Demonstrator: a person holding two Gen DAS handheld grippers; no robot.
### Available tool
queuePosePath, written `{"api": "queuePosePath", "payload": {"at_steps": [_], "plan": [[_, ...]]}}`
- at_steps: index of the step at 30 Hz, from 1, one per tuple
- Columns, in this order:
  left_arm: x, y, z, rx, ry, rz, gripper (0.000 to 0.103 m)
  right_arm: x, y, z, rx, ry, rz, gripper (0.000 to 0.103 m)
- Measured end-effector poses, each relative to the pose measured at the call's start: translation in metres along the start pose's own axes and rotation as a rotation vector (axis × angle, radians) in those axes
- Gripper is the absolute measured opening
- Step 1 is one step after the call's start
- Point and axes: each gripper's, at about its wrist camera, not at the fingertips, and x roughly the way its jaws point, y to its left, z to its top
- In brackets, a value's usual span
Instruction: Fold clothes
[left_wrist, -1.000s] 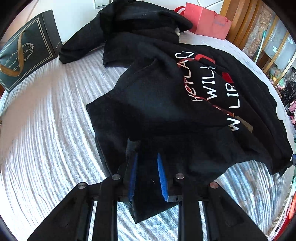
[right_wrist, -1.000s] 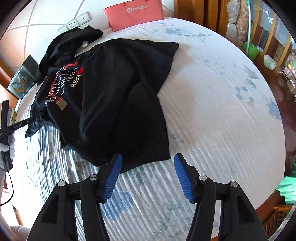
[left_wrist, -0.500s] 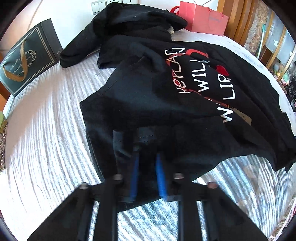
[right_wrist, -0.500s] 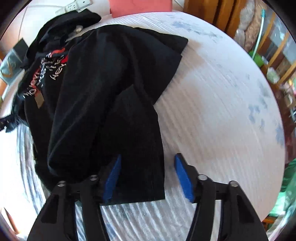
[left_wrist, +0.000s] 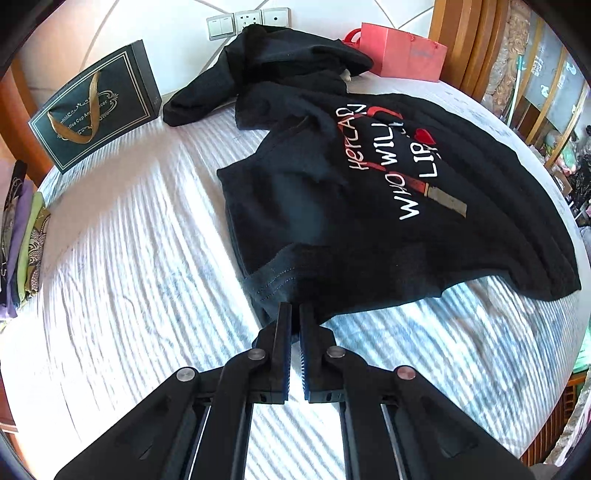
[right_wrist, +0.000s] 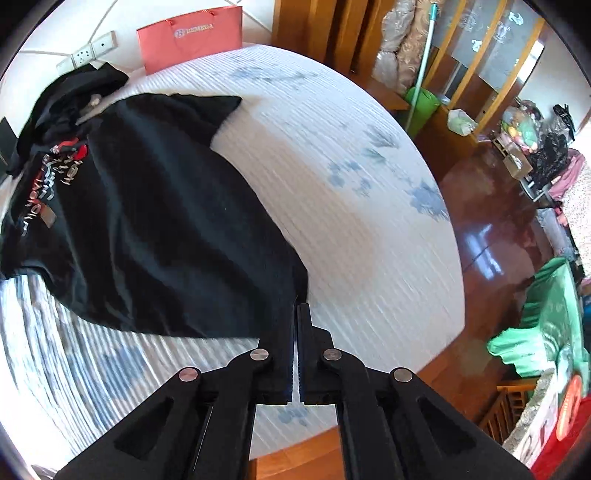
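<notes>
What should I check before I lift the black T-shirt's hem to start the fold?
1. Left gripper shut on the black T-shirt, at a hem corner: ok.
2. Right gripper shut on the opposite hem corner: ok, though it holds only the cloth's edge.
3. Shirt spread flat: not ok; the near part is bunched and the upper part is rumpled.
4. Second black garment clear of the shirt: cannot tell; they seem to overlap at the collar.
5. Bed has room beside the shirt: ok.
</notes>
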Motion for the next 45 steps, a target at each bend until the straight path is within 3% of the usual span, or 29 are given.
{"api": "queuePosePath", "payload": {"at_steps": [3,5,7,10,12,14,16,18,22,25,34,35,36,37,39,42,45], "plan": [[0.003,0.005,-0.01,-0.006,-0.002,-0.013,0.002,0.016,-0.013,-0.014,0.08,0.051,0.01,0.001],[0.003,0.009,-0.019,-0.008,0.012,-0.005,0.002,0.018,-0.019,-0.021,0.131,0.045,0.084,0.001],[0.002,0.015,-0.03,-0.01,0.03,-0.02,0.002,0.014,-0.024,-0.026,0.171,0.041,0.137,0.01],[-0.004,0.023,-0.034,-0.037,0.015,-0.055,0.002,0.01,-0.013,-0.026,0.153,0.012,0.136,0.042],[-0.009,0.027,-0.026,-0.055,-0.017,-0.078,0.004,0.009,-0.005,-0.024,0.136,-0.001,0.14,0.042],[-0.009,0.028,-0.01,-0.07,-0.034,-0.115,0.015,0.008,0.004,-0.02,0.118,-0.006,0.16,0.043],[-0.002,0.022,0.005,-0.052,-0.037,-0.142,0.037,0.007,0.02,-0.016,0.084,-0.008,0.175,0.046],[0.007,0.011,0.013,0.0,-0.021,-0.153,0.04,0.007,0.034,-0.012,0.037,-0.006,0.188,0.057],[0.027,-0.008,0.013,0.124,0.013,-0.075,0.043,0.012,0.044,-0.012,-0.038,0.0,0.177,0.059],[0.041,-0.007,0.012,0.134,0.011,-0.003,0.049,0.018,0.04,-0.013,-0.058,0.007,0.17,0.062],[0.062,-0.017,0.018,0.119,-0.027,-0.018,0.049,0.047,0.045,-0.005,-0.098,0.027,0.171,0.066],[0.061,-0.017,0.019,0.121,-0.03,-0.015,0.046,0.049,0.047,-0.004,-0.098,0.024,0.168,0.067],[0.061,-0.018,0.019,0.122,-0.033,-0.012,0.032,0.051,0.049,-0.003,-0.097,0.022,0.165,0.068],[0.06,-0.019,0.019,0.122,-0.034,-0.009,0.009,0.052,0.05,-0.003,-0.09,0.02,0.157,0.067],[0.057,-0.019,0.019,0.115,-0.028,-0.003,0.007,0.05,0.055,-0.003,-0.096,0.014,0.142,0.059],[0.044,-0.01,0.014,0.062,-0.04,-0.021,0.006,0.044,0.067,-0.003,-0.134,0.008,0.092,0.007],[0.014,0.003,0.002,0.019,-0.086,-0.047,0.006,0.026,0.066,-0.008,-0.111,-0.048,0.056,0.006]]}}
